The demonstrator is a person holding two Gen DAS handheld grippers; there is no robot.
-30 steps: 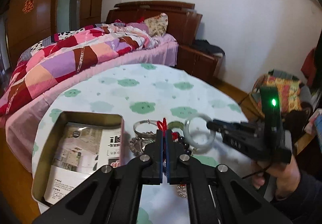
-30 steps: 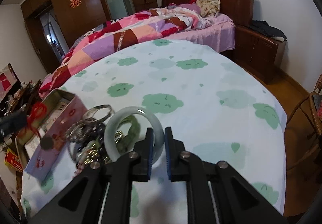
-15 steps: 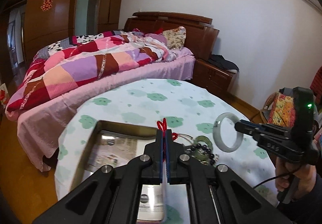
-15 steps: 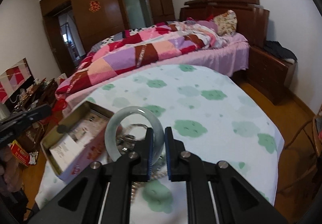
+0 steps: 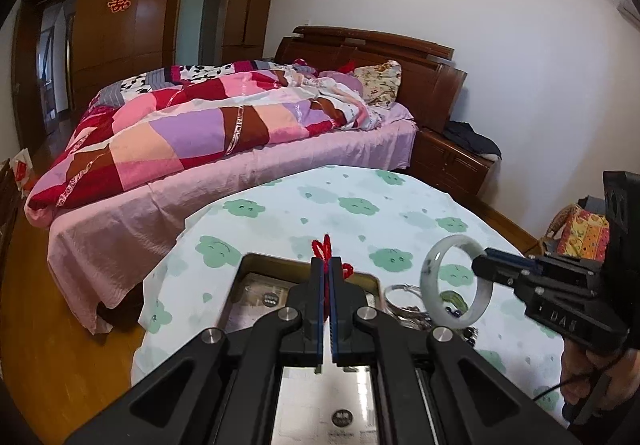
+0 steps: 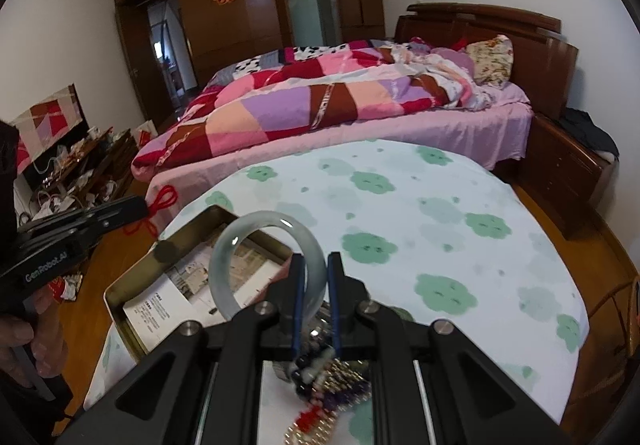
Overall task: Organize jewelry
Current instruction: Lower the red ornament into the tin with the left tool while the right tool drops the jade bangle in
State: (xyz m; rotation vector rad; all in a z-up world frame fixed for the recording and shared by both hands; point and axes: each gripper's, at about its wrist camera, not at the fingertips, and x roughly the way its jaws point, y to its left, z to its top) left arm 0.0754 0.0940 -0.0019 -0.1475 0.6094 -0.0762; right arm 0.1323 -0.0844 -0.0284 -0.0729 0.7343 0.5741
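Note:
My left gripper (image 5: 327, 265) is shut on a red cord (image 5: 326, 245) and hangs over the open tin box (image 5: 276, 261) on the cloud-patterned table (image 5: 360, 205). In the right wrist view the same gripper (image 6: 140, 205) comes in from the left, the red cord (image 6: 162, 199) dangling beside the tin box (image 6: 188, 221). My right gripper (image 6: 316, 265) is shut on a pale jade bangle (image 6: 272, 219), held upright in the air above the box's near corner. From the left wrist view the bangle (image 5: 429, 285) sits at the tip of the right gripper (image 5: 480, 265).
A heap of jewelry (image 6: 328, 385), beads and a silver bangle (image 5: 404, 309), lies on the table (image 6: 400, 205) right of the box. Printed paper lines the box. A bed (image 5: 240, 149) stands beyond the table and wooden floor lies to the left.
Both grippers have risen and swung left. The left one now sits over the tin box. The right one has carried the bangle from above the jewelry heap to the box's edge.

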